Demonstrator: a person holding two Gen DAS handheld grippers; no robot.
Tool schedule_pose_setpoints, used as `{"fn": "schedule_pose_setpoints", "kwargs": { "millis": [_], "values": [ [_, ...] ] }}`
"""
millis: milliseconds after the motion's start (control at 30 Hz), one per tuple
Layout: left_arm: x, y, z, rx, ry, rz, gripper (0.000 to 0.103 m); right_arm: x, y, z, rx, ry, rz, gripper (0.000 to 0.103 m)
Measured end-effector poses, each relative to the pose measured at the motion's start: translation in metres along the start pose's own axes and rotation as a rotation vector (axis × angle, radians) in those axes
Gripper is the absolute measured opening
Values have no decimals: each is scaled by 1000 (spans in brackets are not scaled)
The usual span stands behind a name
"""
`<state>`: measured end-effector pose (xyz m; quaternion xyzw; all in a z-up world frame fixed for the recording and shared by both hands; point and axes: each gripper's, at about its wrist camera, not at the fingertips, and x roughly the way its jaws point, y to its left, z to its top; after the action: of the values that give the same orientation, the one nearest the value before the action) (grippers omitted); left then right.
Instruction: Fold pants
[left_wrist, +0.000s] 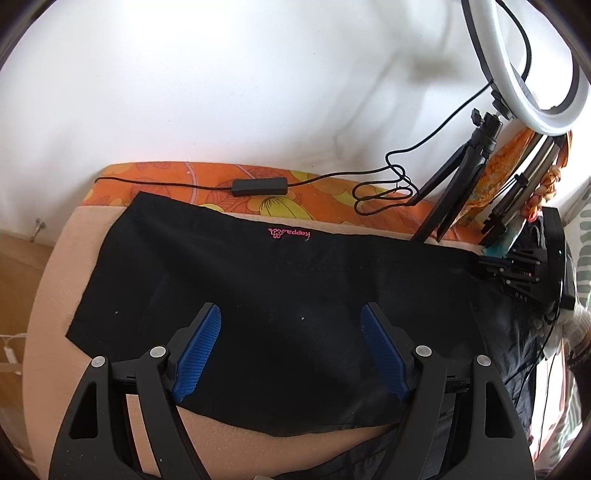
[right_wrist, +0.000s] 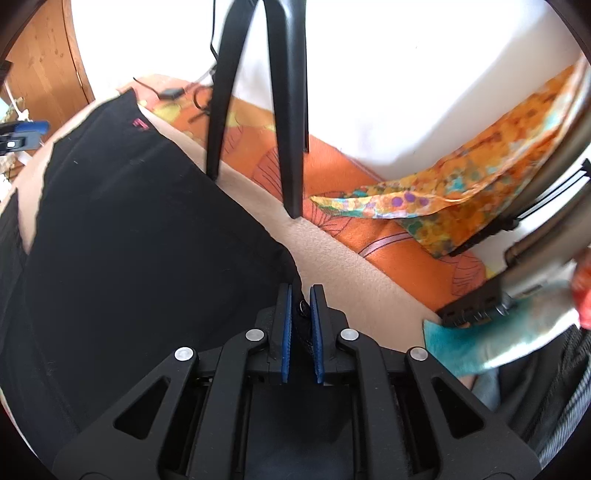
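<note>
- Your work surface is a beige foam pad (left_wrist: 55, 258) against a white wall, with an orange floral cloth (left_wrist: 166, 177) along its far edge.
- A ring light (left_wrist: 532, 74) on a black tripod (left_wrist: 458, 184) stands at the far right of the pad; its cable and inline switch (left_wrist: 258, 187) lie on the floral cloth.
- The black pants (left_wrist: 258, 295) lie flat across the pad, long axis running left to right in the left wrist view, pink logo (left_wrist: 288, 233) near the far edge.
- Your left gripper (left_wrist: 291, 354) hangs over the near middle of the pants, jaws wide apart, nothing between the pads.
- Your right gripper (right_wrist: 300, 325) sits at the right end of the pants, jaws nearly together and clamped on a bunch of black fabric with a small button or snap showing.
- Judgement: the fold runs along the long axis; your right hand already has its end, your left is nearer the free left end and has not yet gripped.
</note>
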<state>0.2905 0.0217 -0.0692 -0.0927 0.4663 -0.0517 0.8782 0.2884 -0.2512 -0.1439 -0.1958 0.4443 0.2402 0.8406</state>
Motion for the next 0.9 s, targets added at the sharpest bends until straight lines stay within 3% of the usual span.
{"fn": "schedule_pose_setpoints", "kwargs": {
  "millis": [233, 433, 600, 800, 867, 900],
  "values": [
    [12, 12, 15, -135, 34, -93, 78, -69, 22, -19, 14, -121, 16, 10],
    [20, 20, 31, -243, 44, -153, 78, -106, 65, -36, -65, -158, 12, 10],
    [29, 24, 41, -304, 61, -162, 78, -109, 91, -54, -129, -136, 19, 10],
    [54, 34, 37, -315, 115, -104, 78, -108, 87, -62, -96, -135, 23, 10],
    [59, 46, 34, -347, 105, -92, 76, -112, 86, -64, -90, -138, 20, 10],
    [59, 51, 33, -361, 92, -91, 68, -116, 88, -66, -90, -140, 15, 10]
  ]
}}
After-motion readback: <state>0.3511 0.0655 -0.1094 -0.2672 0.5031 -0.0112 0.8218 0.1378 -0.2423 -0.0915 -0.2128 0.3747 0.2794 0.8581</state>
